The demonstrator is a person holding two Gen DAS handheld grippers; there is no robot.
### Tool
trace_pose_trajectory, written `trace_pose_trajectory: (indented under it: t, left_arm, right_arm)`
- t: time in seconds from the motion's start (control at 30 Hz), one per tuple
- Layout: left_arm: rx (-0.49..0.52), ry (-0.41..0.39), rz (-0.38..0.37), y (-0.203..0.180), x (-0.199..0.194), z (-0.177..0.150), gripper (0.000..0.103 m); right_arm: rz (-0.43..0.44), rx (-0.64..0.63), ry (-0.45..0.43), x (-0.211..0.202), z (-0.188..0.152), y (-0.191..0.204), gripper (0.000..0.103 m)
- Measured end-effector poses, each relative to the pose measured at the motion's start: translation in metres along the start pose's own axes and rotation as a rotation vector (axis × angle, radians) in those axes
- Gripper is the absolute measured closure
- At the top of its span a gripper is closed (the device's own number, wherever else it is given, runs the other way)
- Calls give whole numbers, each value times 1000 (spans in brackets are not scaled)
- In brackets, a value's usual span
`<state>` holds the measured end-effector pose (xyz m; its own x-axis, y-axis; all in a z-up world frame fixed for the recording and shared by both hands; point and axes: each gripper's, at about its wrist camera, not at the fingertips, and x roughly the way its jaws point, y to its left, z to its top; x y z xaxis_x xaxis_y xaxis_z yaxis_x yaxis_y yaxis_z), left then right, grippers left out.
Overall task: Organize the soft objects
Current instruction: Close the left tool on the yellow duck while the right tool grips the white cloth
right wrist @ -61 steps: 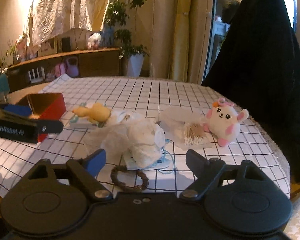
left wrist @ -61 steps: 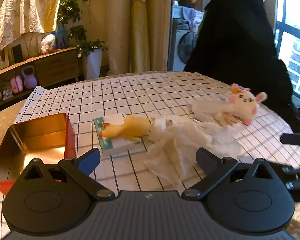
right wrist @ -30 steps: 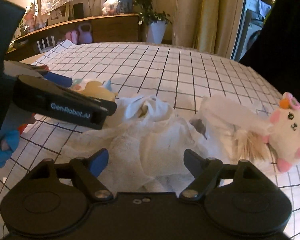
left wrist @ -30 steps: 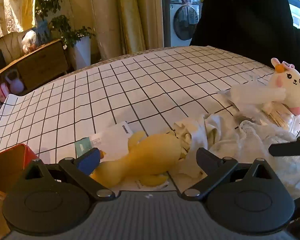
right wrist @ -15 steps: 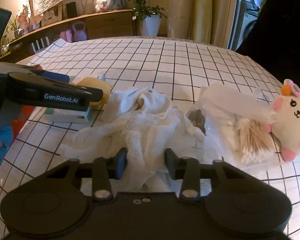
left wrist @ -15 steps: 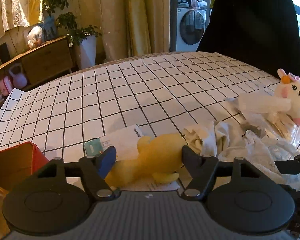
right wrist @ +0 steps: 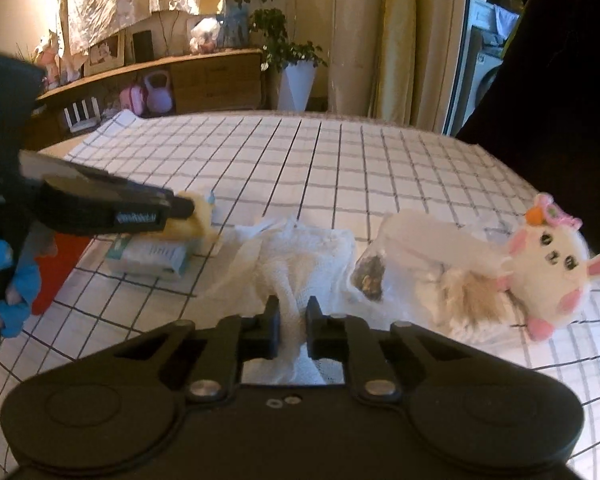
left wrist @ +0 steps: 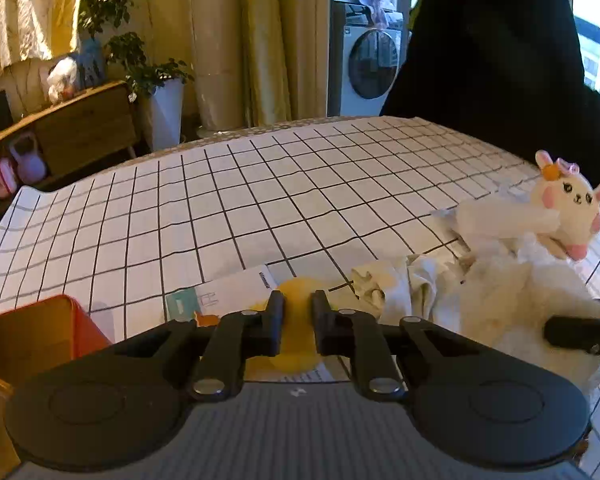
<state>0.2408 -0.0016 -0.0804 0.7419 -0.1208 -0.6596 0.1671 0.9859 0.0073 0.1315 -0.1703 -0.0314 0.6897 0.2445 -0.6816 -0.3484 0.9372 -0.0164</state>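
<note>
My left gripper (left wrist: 298,312) is shut on a yellow soft duck toy (left wrist: 296,354), which rests on a white and teal packet (left wrist: 224,300). In the right wrist view the left gripper (right wrist: 184,210) pinches the duck (right wrist: 198,226) at the left. My right gripper (right wrist: 292,320) is shut on a crumpled white cloth (right wrist: 300,264) in the middle of the checked table; the cloth also shows in the left wrist view (left wrist: 512,292). A white plush bunny (right wrist: 548,276) with pink ears lies at the right, also seen in the left wrist view (left wrist: 568,210).
An open red tin box (left wrist: 32,340) with a gold inside stands at the left. A clear bag of cotton swabs (right wrist: 472,300) lies beside the bunny. The packet (right wrist: 152,256) lies under the duck. A dark-clothed person (left wrist: 500,60) stands behind the table.
Both grippers have moved in and closed: the left on the yellow duck, the right on the white cloth. Both were open a second ago.
</note>
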Motion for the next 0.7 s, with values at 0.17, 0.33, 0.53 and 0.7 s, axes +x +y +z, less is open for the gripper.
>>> trace_pose_trajectory:
  t: [0.17, 0.33, 0.53, 0.7]
  left_arm:
    - [-52, -6, -12, 10, -15, 2, 89]
    - [-87, -16, -16, 18, -36, 3, 91]
    - [-79, -47, -22, 22, -70, 7, 96]
    - [-27, -37, -26, 25, -81, 11, 96]
  right_arm:
    - [-7, 24, -33, -21, 6, -8, 92]
    - [5, 29, -60, -42, 13, -7, 92]
    - [44, 18, -89, -66, 23, 1, 92]
    - [75, -4, -125, -81, 35, 12, 92]
